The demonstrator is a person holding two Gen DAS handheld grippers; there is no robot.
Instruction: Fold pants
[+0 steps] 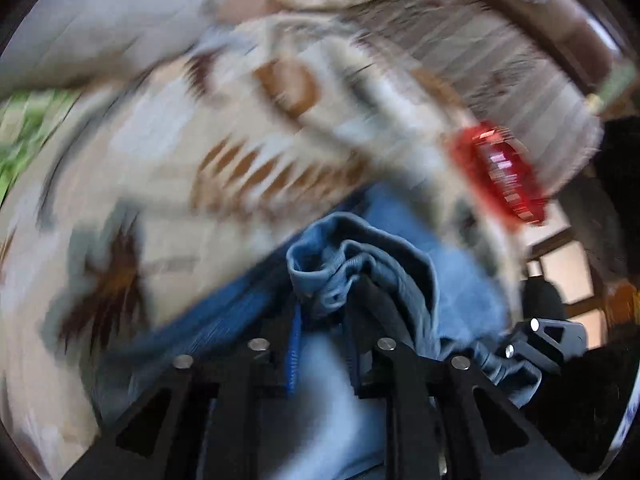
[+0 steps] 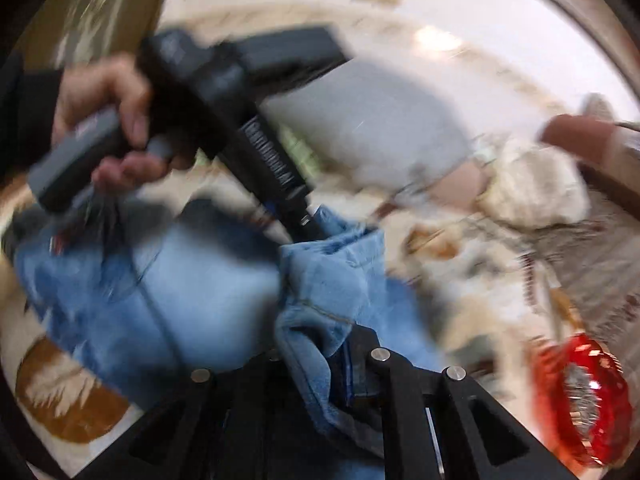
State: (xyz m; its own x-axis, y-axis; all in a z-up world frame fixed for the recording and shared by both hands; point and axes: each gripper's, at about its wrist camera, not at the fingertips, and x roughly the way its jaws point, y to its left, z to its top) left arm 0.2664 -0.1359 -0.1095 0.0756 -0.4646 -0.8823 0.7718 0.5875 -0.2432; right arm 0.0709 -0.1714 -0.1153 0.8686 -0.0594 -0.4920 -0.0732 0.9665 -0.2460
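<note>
Denim fills the space between both of your tools: the blue pants (image 1: 360, 256) are bunched right at the tips of your left gripper (image 1: 340, 300), with a gathered, ribbed fold of cloth pinched between the two black fingers (image 1: 376, 296). From your left wrist camera that grip looks closed on the fabric, and more of the pale blue cloth hangs down between the finger frames toward the lens.

Your right gripper (image 2: 340, 344) is likewise clamped on a hemmed edge of the pants (image 2: 328, 280); the stitched seam runs across the fold just above its tips. Both pinches hold the same garment, the rest of which spreads out to the left in your right wrist view, heavily blurred.

Just beyond that, your left hand (image 2: 104, 120) wraps the grey handle of the other tool, whose black body slants down into the denim.

Under the pants lies a cream blanket (image 1: 248, 152) with brown and white patterns. A red faceted object (image 2: 584, 396) sits on it to the right of the garment, apart from the cloth. Farther off a grey pillow (image 2: 368, 128) rests beside a cream fluffy heap (image 2: 532, 192). Everything past the fingertips is smeared by motion, so finer detail cannot be told.
</note>
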